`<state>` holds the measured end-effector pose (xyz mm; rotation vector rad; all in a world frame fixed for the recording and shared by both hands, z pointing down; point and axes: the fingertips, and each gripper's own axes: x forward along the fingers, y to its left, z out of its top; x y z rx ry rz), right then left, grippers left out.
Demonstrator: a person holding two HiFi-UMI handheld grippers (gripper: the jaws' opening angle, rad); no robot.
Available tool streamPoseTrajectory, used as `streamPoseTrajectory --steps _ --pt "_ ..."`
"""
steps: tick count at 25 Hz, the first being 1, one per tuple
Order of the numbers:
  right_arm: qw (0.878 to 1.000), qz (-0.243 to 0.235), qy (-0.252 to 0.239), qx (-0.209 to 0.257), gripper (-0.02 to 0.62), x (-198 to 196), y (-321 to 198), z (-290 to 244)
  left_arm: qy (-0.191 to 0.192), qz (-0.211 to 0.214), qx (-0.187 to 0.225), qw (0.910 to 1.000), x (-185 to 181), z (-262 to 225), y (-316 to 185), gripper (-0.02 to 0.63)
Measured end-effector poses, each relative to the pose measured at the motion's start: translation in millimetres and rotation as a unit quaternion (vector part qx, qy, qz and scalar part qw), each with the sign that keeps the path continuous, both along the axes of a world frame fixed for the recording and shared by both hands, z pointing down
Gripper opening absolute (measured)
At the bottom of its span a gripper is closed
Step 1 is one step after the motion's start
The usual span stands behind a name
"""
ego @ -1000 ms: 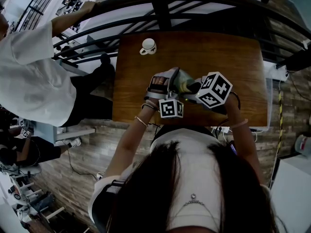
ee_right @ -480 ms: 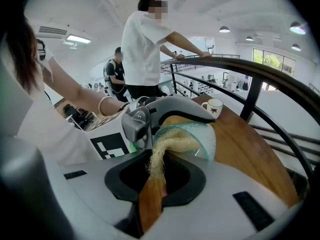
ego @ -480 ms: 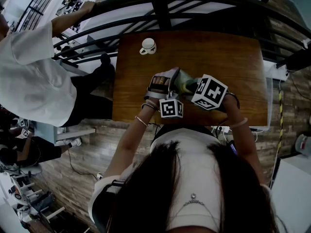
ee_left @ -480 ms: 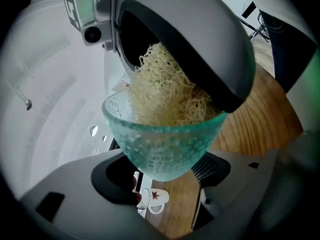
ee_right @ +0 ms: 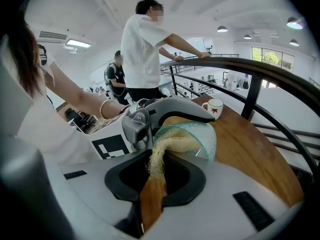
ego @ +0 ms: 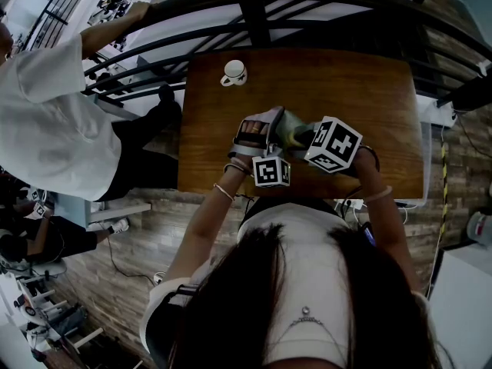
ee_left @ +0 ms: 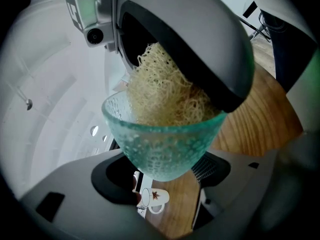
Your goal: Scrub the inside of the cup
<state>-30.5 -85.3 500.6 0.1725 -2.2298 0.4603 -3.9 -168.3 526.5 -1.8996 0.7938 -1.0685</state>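
Cup [ee_left: 165, 144] tilting in the air, scrubber [ee_left: 165, 91] sitting inside

The wooden table [ego: 361, 91] is lying beneath both tools. The left gripper [ee_left: 161, 176] is clamping the green-tinted glass cup by its lower part, holding it raised above the table's middle, a little toward the near edge, with its mouth facing the right gripper [ee_right: 155, 181]. That gripper's narrow jaws are pinching the wooden handle [ee_right: 150, 204] of the pale mesh scrubber. A white mug [ego: 234, 73] is standing at the far left corner.
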Motion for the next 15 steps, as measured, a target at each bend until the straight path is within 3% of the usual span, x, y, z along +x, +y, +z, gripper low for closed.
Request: streamPoseTrajectory --steps 8,15 --pt "0.994 0.038 -0.081 -0.061 0.077 -5.8 -1.9 -11.5 0.013 -0.003 0.003 0.9999 -3.4 -5.9 -0.9 0.336" --pt "0.973 0.087 -0.170 -0.125 0.077 -10.8 -6.9 -23.8 0.025 -0.012 0.009 0.9996 -6.9 -8.2 -4.4 0.336"
